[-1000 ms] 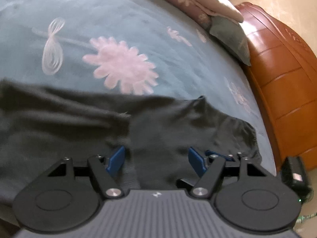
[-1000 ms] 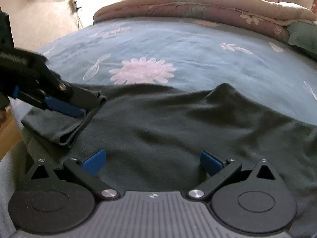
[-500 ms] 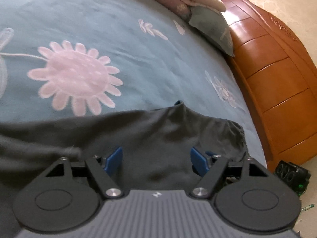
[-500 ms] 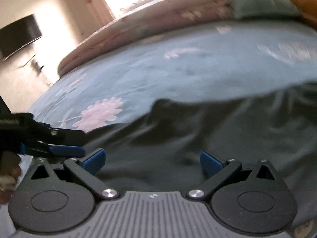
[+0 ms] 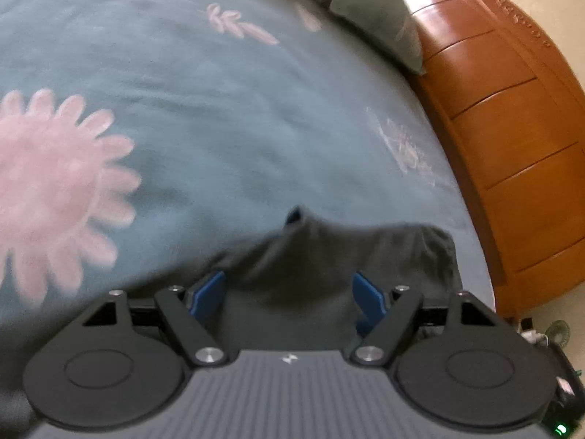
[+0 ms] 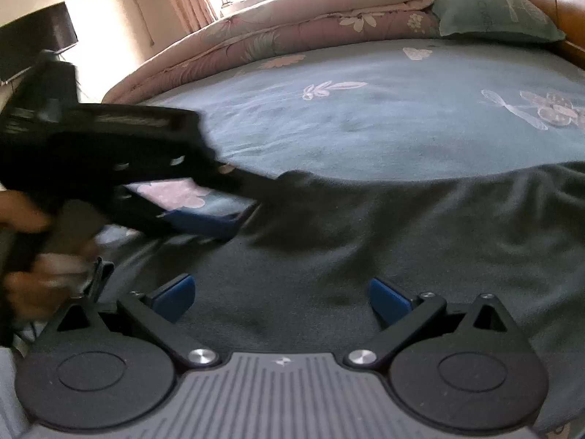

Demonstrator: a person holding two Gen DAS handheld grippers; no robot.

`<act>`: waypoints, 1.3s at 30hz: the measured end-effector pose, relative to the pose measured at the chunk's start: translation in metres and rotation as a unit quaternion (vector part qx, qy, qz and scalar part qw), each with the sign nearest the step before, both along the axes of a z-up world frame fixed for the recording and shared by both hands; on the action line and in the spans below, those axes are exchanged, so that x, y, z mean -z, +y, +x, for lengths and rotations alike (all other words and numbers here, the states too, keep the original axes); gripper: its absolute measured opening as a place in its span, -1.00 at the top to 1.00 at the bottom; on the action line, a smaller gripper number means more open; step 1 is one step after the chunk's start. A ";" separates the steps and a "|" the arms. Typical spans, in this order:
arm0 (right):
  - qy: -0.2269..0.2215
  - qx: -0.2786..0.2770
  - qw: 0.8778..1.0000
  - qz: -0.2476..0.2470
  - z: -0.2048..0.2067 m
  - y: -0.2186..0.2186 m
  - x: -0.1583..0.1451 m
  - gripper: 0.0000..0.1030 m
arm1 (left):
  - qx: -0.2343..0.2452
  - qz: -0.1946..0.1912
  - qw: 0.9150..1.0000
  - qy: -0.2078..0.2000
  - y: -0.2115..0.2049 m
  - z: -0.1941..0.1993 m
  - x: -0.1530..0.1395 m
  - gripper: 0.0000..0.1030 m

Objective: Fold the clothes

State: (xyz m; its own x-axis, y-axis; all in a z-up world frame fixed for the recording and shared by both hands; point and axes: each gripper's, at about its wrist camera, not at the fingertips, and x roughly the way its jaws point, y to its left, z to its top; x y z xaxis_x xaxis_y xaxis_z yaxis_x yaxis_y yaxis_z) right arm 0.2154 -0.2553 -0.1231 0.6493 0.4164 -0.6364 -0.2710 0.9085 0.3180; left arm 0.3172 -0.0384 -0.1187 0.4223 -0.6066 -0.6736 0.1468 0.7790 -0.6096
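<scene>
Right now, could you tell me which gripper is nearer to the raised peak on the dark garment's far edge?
Left. The left gripper reaches almost to the peak; the right gripper hangs farther back over the dark garment.

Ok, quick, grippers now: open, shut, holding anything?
Left gripper: open, jaws just widened, over the dark garment, nothing pinched.
Right gripper: open, above the same garment, holding nothing.

My left gripper is over the end of the dark grey garment, blue pads spread wide and just been opening, cloth under the gap but not pinched. Beyond it is the teal bedspread with a big pink flower. Wooden headboard on the right, green pillow against it.
</scene>
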 end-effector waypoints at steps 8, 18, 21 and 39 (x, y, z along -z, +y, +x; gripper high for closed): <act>0.011 0.004 1.000 0.023 0.004 -0.006 -0.001 -1.00 | 0.022 -0.023 1.000 0.001 0.006 -0.010 -0.025 -0.50; 0.012 0.003 1.000 0.019 0.004 -0.006 -0.002 -1.00 | -0.010 0.031 0.999 0.013 0.008 0.014 -0.020 -0.48; 0.011 0.001 1.000 0.014 0.005 -0.004 -0.001 -1.00 | 0.006 0.032 0.999 -0.001 0.017 -0.003 -0.051 -0.55; -0.064 -0.036 0.988 -0.134 -0.015 0.034 0.015 -1.00 | 0.002 0.069 0.995 -0.066 0.066 -0.073 -0.019 -0.80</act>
State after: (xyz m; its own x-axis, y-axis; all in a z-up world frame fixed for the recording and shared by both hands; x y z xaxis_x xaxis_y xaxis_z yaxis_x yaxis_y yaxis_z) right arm 0.2002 -0.2217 -0.1383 0.7061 0.2925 -0.6449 -0.3604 0.9324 0.0283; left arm 0.2440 0.0275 -0.0995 0.5097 -0.5134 -0.6904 0.2213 0.8537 -0.4714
